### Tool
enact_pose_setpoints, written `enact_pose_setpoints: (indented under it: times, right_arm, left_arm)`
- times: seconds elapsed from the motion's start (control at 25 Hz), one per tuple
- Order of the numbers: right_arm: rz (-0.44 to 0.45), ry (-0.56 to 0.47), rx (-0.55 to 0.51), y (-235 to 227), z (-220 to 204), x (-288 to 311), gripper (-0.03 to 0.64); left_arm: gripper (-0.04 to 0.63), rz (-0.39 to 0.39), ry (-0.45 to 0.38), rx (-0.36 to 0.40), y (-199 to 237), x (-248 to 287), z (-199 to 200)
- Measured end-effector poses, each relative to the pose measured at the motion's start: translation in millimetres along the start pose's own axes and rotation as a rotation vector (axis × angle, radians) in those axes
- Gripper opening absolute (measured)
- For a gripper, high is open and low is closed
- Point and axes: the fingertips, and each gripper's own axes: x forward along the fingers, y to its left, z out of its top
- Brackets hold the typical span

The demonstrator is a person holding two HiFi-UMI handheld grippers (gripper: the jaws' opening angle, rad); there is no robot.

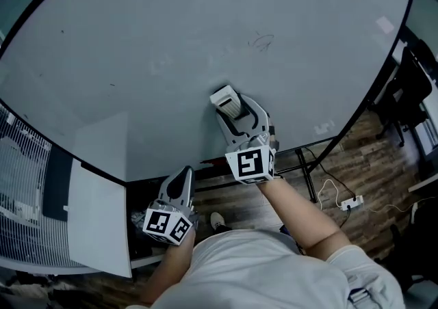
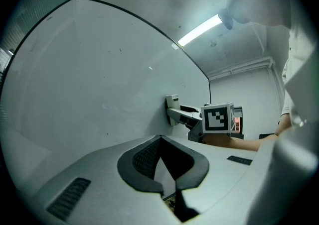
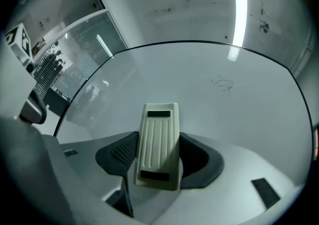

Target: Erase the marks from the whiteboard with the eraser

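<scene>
Right gripper point(image 1: 235, 117) clamps the eraser point(image 3: 158, 144); left gripper point(image 1: 180, 186) is closed, empty. A slanted stroke could miss the mark point(image 1: 261, 42).

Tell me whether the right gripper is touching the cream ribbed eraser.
Touching. The right gripper view shows the right gripper with its jaws pressed against both sides of the cream ribbed eraser.

I see a smooth, glossy whiteboard point(image 3: 199, 84) ahead of my right gripper point(image 3: 158, 164), whose matt textured pads point(image 3: 122, 153) clasp a ribbed plastic eraser point(image 3: 158, 139).
</scene>
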Motion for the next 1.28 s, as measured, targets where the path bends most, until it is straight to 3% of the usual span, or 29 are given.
enact_pose_setpoints:
  times: [0.2,0.6,0.76,1.0,1.28]
  right_arm:
    - [-0.058,0.003,0.053,-39.8,9.2,-6.9,0.252]
    - [-0.373,-0.005,0.136,-237.8,1.4,-62.9,0.252]
    - [-0.437,-0.001,0.198,-288.6,0.0,-76.9,0.252]
    - [-0.449,-0.003,0.249,-286.6,6.5,-73.9,0.252]
    - [-0.340,-0.049,0.233,-214.4,42.2,-42.6,0.252]
  left_arm:
    - [0.006,-0.003,0.007,-0.016,1.7,-0.3,-2.9]
    - [0.006,-0.048,0.020,-0.026,-8.1,11.0,-10.6]
    - [0.006,-0.069,0.022,-0.029,-12.9,13.4,-13.3]
    - [0.006,-0.077,0.032,-0.054,-14.7,12.6,-16.9]
    - [0.006,-0.065,0.025,-0.060,-8.6,2.3,-16.3]
